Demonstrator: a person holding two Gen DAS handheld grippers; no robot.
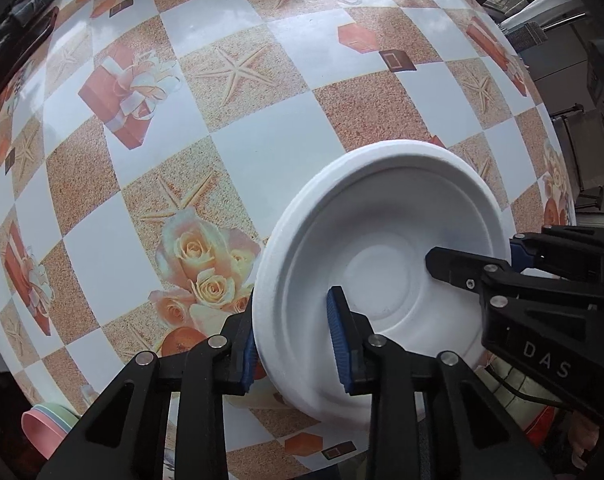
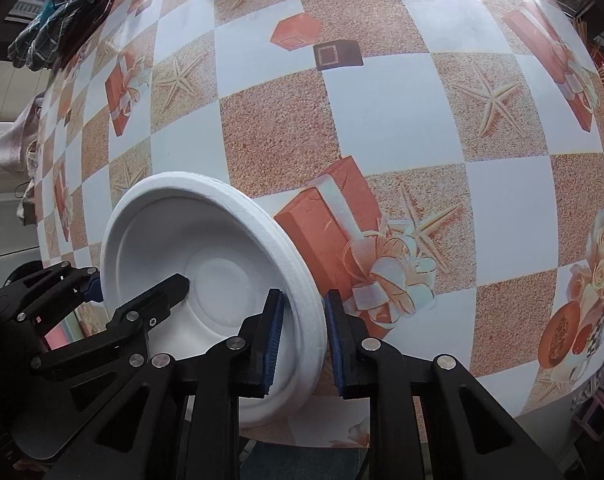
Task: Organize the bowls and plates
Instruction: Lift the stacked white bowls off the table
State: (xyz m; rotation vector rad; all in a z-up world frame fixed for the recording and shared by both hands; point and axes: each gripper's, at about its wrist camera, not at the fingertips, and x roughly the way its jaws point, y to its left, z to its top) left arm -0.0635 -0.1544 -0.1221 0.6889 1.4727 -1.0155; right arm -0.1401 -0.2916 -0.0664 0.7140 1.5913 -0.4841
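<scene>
Surface (image 1: 285, 152): wide checkered oilcloth printed with starfish, roses and gift boxes, mostly bare, so there is open room to set crockery down or sort it. Clutter only at the margins: crumpled plaid cloth (image 2: 61, 8) at the far left edge in the right wrist view.

White foam bowl (image 1: 382, 264): the task's thing, above the near edge of the surface, tilted so its inside faces both cameras. It looks lifted rather than resting, judging from how much of the underside rim shows against the oilcloth. There may be more than one nested; the rim reads as doubled layers, but I cannot tell for certain. Two grips on opposite sides would suit either steadying a light, floppy dish or pulling nested ones apart.

Stack of pastel bowls (image 1: 47, 424): pink, with green and blue rims showing, at the lower left corner of the left wrist view, well apart from the white one. A likely spot for sorting.

Left gripper (image 1: 291, 350): jaws clenched across the bowl's rim, one blue pad outside the wall, the other inside.

Right gripper (image 2: 302, 344): same arrangement on the opposite rim, inner pad against the inside wall. The outer pad sits just beside the rim edge; contact there looks close but thin, a grip that could slip.
</scene>
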